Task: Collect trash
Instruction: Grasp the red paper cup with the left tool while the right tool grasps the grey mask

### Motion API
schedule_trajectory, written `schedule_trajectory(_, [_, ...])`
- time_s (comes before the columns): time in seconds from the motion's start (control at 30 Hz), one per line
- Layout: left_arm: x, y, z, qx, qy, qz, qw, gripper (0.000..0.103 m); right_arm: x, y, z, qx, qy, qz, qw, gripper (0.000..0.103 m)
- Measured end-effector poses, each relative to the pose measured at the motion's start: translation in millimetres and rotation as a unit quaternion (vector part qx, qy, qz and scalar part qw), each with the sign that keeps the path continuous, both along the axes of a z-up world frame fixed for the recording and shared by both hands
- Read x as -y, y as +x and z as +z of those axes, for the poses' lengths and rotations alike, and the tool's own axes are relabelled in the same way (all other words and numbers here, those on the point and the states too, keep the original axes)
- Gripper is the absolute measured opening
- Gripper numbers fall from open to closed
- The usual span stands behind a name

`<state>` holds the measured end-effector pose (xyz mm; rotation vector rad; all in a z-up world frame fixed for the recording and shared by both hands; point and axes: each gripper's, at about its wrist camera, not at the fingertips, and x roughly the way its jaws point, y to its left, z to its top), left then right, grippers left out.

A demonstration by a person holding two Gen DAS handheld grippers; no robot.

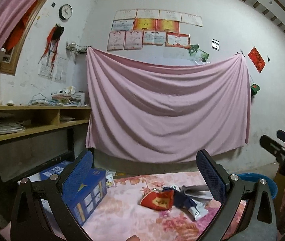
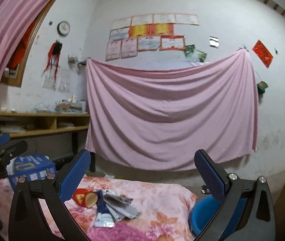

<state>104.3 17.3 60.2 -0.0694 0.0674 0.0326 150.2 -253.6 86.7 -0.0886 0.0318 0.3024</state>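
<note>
Your left tongs (image 1: 144,172) and right tongs (image 2: 142,170) are both spread wide with nothing between their blue pads. The trash lies on the floral blanket (image 2: 162,204) ahead of you: a crumpled red wrapper (image 1: 156,200) with a pile of silver and blue packets (image 2: 114,206) touching its right side. A blue basin (image 2: 202,214) sits at the blanket's right edge, and a blue carton (image 1: 88,196) stands to the left.
</note>
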Motion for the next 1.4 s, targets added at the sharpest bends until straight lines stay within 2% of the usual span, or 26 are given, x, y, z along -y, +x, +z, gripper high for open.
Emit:
schedule_trajectory(0.17, [1.5,41.5,-11.6,-0.059,-0.009,-0.019,0.9980,0.101,-9.7,44.4,-11.0,-0.050,-0.021,0.019,0.998,0.103])
schedule_trajectory(0.33, [1.1,84.6,-31.7,-0.146,-0.027,-0.033,0.9883,0.101,-9.2,91.7,-27.0,-0.133,-0.022,0.052,0.989,0.103])
schedule_trajectory(0.5, [-0.4,124.4,-55.0,-0.226,-0.057,-0.058,0.9708,0.100,-16.3,125.6,-46.3,-0.205,-0.033,0.080,0.975,0.095])
schedule_trajectory(0.67, [3.6,156.2,-79.2,-0.289,-0.049,-0.076,0.9529,0.096,-21.6,149.5,-60.6,-0.264,-0.024,0.100,0.959,0.084])
schedule_trajectory(0.93, [4.5,193.5,-110.3,-0.345,-0.052,-0.103,0.9315,0.095,-28.2,173.5,-84.1,-0.328,-0.019,0.116,0.937,0.083])
schedule_trajectory(1.0, [3.1,200.5,-117.6,-0.359,-0.060,-0.115,0.9242,0.079,-29.5,178.1,-89.5,-0.346,-0.011,0.125,0.930,0.083])
schedule_trajectory(1.07, [1.1,206.2,-124.9,-0.378,-0.073,-0.124,0.9143,0.076,-31.1,182.3,-95.2,-0.363,-0.005,0.132,0.922,0.083])
schedule_trajectory(1.1, [0.3,206.5,-126.4,-0.382,-0.078,-0.126,0.9123,0.076,-32.1,183.7,-97.5,-0.370,-0.006,0.134,0.919,0.083])
schedule_trajectory(1.3, [-5.6,207.2,-125.1,-0.380,-0.088,-0.143,0.9098,0.072,-37.9,188.3,-112.1,-0.405,-0.004,0.154,0.901,0.082])
schedule_trajectory(1.4, [-4.4,206.3,-123.9,-0.377,-0.087,-0.149,0.9103,0.070,-39.2,187.6,-116.4,-0.414,-0.002,0.162,0.896,0.075])
